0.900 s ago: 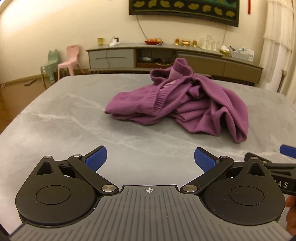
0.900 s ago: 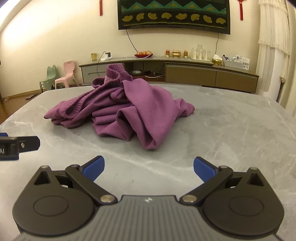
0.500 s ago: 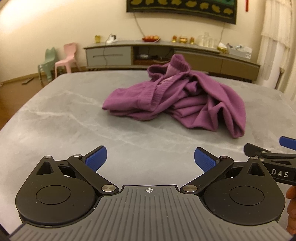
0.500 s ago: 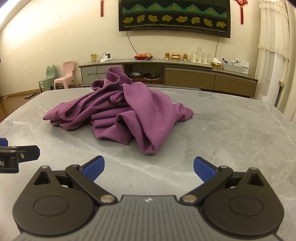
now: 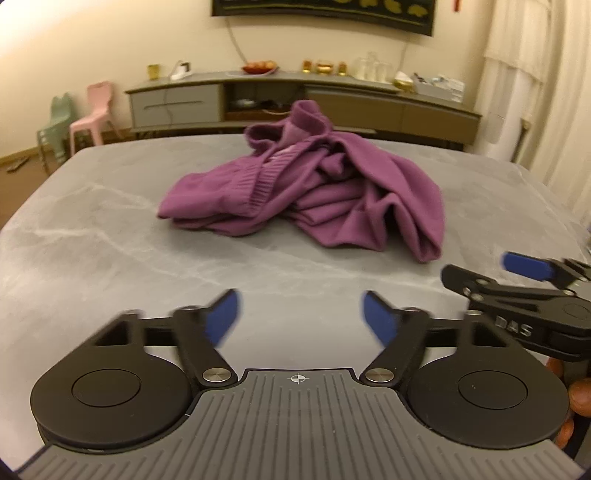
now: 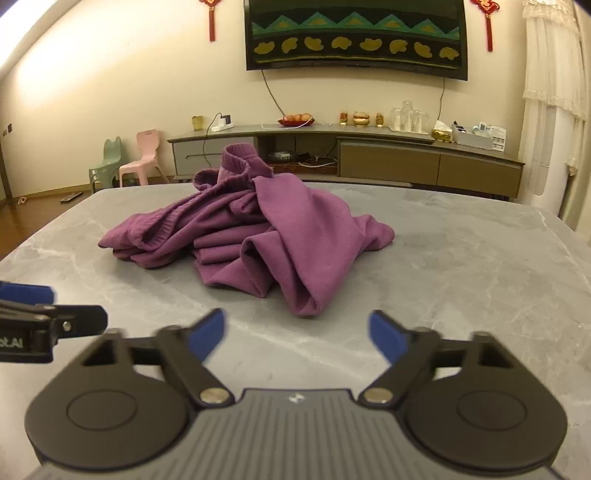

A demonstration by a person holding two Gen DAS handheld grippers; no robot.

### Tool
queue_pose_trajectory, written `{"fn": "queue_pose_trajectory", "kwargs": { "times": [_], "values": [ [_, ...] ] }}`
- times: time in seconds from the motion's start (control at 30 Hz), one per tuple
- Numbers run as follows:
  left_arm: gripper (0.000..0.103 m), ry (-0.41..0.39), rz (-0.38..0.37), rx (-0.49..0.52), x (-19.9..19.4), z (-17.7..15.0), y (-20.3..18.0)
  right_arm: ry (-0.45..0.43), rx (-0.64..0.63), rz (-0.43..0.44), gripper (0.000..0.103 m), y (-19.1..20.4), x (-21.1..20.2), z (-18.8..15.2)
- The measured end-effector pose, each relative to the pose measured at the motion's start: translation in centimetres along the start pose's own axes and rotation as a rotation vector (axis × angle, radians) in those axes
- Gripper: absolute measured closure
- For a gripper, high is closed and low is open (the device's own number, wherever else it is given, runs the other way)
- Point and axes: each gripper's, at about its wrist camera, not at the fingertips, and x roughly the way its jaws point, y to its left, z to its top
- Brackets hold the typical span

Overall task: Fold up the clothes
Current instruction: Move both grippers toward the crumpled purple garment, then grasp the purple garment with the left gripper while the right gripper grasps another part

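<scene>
We are at the approach step: nothing is folded, nothing is grasped. The sweater (image 5: 314,199) lies crumpled in a purple heap near the middle of the worktop (image 5: 92,236), ribbed collar standing up at the far side, a ribbed hem edge draped toward the left, a sleeve-like lobe reaching toward us on the right.

Left hand-held gripper (image 5: 301,317): fingers spread wide, nothing between them, low over bare worktop, well short of the heap. Its blue pads are motion-blurred. Right hand-held gripper (image 6: 297,334): likewise released and empty, pointed at the near lobe of the heap. Each gripper shows at the edge of the other's view, so we hold them side by side.

Our judgement of the next move: the garment must be spread flat before any fold. That calls for closing the gap to the cloth and pinching two edges apart from one another, probably the hem on the left and the near lobe on the right, then lifting and drawing them out. The layers overlap, so we risk pinching more than one.

Surface: grey marbled stone, smooth, no other items visible on it. Room: a long sideboard (image 6: 369,147) against the far wall with glasses and a fruit dish, two small plastic chairs (image 6: 125,158) at left, a dark wall hanging (image 6: 356,35), a curtain at right.
</scene>
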Motion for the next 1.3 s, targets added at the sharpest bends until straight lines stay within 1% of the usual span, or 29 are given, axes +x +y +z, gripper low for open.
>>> {"fn": "queue_pose_trajectory", "kwargs": {
  "times": [0.03,0.07,0.1,0.13,0.17,0.2,0.23,0.27,0.3,0.63,0.8,0.83,0.87,0.9,0.93,0.97,1.0,1.13,1.3],
  "values": [
    [0.076,0.003,0.002,0.005,0.0,0.0,-0.2,0.000,-0.001,0.006,0.037,0.0,0.0,0.0],
    [0.080,0.007,-0.002,0.007,0.0,0.0,-0.3,0.003,0.003,0.011,0.050,-0.1,0.0,0.0],
    [0.089,0.007,-0.001,0.012,0.0,-0.1,-0.5,0.009,0.008,0.014,0.060,-0.2,0.1,0.0],
    [0.100,0.006,0.000,0.017,0.0,-0.1,-0.7,0.011,0.010,0.016,0.064,-0.2,0.1,0.0],
    [0.103,0.006,0.001,0.023,0.0,-0.1,-0.8,0.010,0.010,0.017,0.075,-0.3,0.1,0.0],
    [0.103,0.006,0.002,0.029,0.0,-0.1,-0.9,0.010,0.010,0.019,0.085,-0.3,0.0,0.0],
    [0.103,0.003,0.004,0.033,0.1,-0.1,-1.0,0.009,0.011,0.020,0.089,-0.4,0.0,0.1],
    [0.103,0.000,0.007,0.035,0.1,-0.1,-1.0,0.008,0.011,0.021,0.098,-0.4,0.0,0.1],
    [0.103,-0.003,0.010,0.038,0.1,-0.1,-1.0,0.008,0.011,0.023,0.102,-0.5,0.0,0.1],
    [0.103,-0.012,0.005,0.010,1.2,0.7,0.0,0.002,-0.009,0.008,0.103,-0.3,0.3,0.4],
    [0.103,0.027,-0.017,-0.008,2.4,1.3,0.9,0.020,-0.016,-0.004,0.103,0.3,1.0,0.4],
    [0.100,0.031,-0.013,-0.010,2.6,1.4,1.2,0.023,-0.018,-0.013,0.102,0.4,1.3,0.4],
    [0.092,0.032,-0.008,-0.013,2.8,1.5,1.5,0.027,-0.019,-0.027,0.094,0.5,1.5,0.4],
    [0.061,0.028,-0.004,-0.013,3.0,1.6,1.8,0.031,-0.021,-0.040,0.074,0.6,1.8,0.4],
    [0.030,0.018,0.006,-0.018,3.1,1.7,2.1,0.035,-0.024,-0.051,0.057,0.7,2.1,0.3],
    [0.020,0.001,0.017,-0.030,3.2,1.9,2.5,0.034,-0.027,-0.063,0.023,0.8,2.3,0.3],
    [0.015,-0.006,0.021,-0.045,3.4,2.0,2.9,0.028,-0.031,-0.077,0.014,0.9,2.5,0.2],
    [0.014,-0.011,0.030,-0.107,4.6,2.8,4.8,0.058,-0.034,-0.098,0.014,0.9,3.7,0.0],
    [0.013,-0.023,0.046,-0.138,5.9,4.0,6.7,0.087,-0.022,-0.115,0.014,0.7,5.1,0.2]
  ]
}}
